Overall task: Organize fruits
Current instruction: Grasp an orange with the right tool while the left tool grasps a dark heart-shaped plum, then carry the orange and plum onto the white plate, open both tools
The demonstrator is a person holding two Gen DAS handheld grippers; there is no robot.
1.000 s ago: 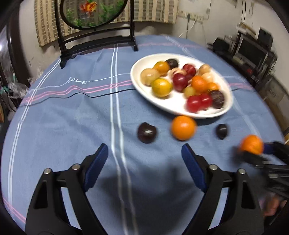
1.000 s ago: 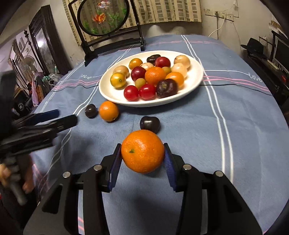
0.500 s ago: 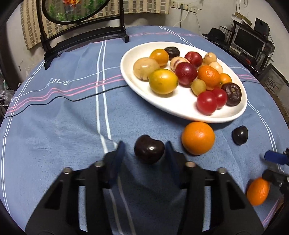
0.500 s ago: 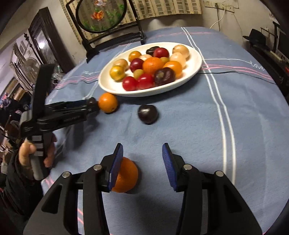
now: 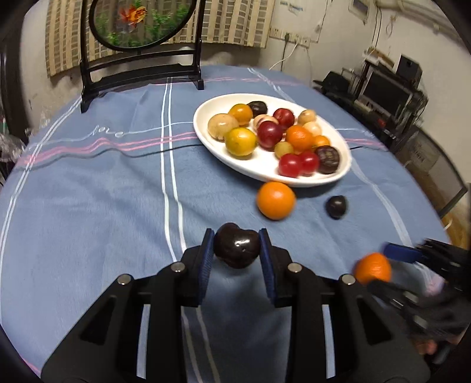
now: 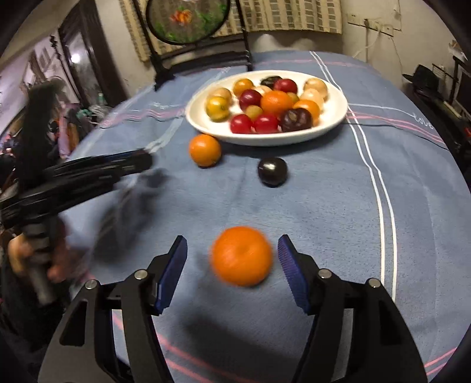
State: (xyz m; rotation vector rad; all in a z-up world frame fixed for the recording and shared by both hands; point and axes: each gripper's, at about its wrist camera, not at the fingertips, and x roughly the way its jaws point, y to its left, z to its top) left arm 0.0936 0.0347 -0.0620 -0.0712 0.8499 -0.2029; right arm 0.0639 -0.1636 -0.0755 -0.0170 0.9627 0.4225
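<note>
Between you and the white plate (image 5: 344, 173) of mixed fruit, an orange (image 5: 275, 200) and a small dark plum (image 5: 336, 207) lie loose on the surface, just beside the rim. Your left hand-held gripper (image 5: 236, 255) is clamped on a dark plum (image 5: 237, 249). Your right hand-held gripper (image 6: 232, 269) stands wide, its pads clear of the blurred orange (image 6: 241, 255) between them. The surface wears a blue striped cloth (image 5: 88, 191); a framed goldfish screen (image 5: 141, 23) stands at its far edge.
</note>
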